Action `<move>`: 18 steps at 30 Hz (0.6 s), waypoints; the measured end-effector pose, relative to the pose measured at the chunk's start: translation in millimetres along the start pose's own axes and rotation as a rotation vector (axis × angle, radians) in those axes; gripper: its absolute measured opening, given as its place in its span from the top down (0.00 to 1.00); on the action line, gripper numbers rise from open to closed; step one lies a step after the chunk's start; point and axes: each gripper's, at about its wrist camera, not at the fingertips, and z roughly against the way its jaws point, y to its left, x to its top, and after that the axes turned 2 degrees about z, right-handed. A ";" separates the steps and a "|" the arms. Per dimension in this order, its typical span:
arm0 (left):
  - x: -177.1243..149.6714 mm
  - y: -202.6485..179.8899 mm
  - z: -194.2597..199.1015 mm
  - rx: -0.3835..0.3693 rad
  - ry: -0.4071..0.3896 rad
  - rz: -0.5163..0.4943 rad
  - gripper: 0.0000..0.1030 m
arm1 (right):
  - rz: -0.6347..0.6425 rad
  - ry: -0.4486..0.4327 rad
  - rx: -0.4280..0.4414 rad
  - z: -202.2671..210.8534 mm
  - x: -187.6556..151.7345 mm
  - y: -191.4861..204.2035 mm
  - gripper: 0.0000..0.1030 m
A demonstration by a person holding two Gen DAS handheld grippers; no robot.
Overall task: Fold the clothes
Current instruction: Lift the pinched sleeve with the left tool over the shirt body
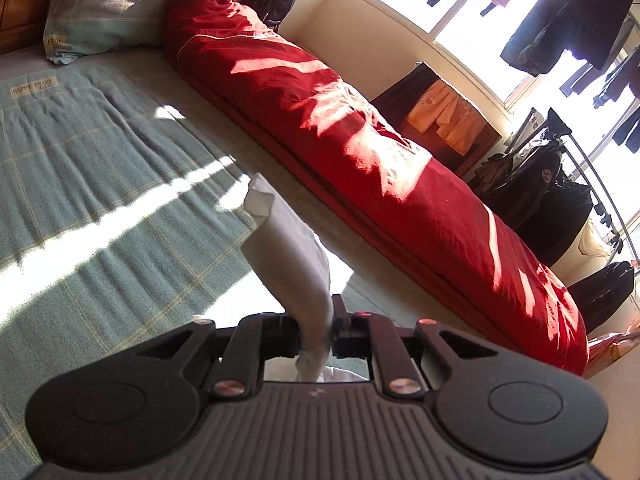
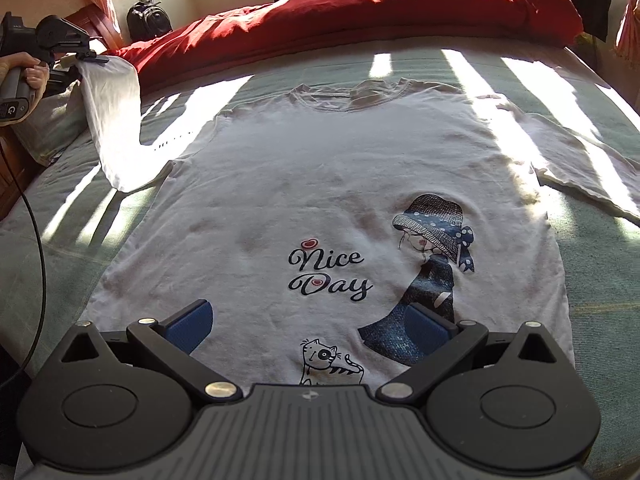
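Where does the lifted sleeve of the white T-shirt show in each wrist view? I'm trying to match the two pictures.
Left wrist view: the sleeve rises from bottom centre, pinched in the left gripper.
Right wrist view: the sleeve hangs at upper left from the left gripper.
Shared landmark: the red quilt along the bed's far edge.

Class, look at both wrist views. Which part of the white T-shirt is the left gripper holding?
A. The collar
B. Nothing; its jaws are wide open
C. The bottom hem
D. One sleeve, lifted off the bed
D. In the right wrist view the left gripper is shut on the sleeve, which hangs lifted above the bed while the rest of the T-shirt lies flat.
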 end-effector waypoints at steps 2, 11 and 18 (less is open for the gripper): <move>-7.1 -13.4 -2.3 -0.008 0.008 -0.005 0.89 | -0.001 0.003 0.000 2.6 -0.8 -7.9 0.00; -50.8 -76.6 -18.7 -0.063 0.032 -0.055 0.89 | 0.004 0.000 -0.008 18.7 -0.8 -42.3 0.00; -96.3 -123.5 -37.8 -0.116 0.042 -0.085 0.89 | -0.012 -0.014 -0.006 26.9 -1.8 -61.4 0.00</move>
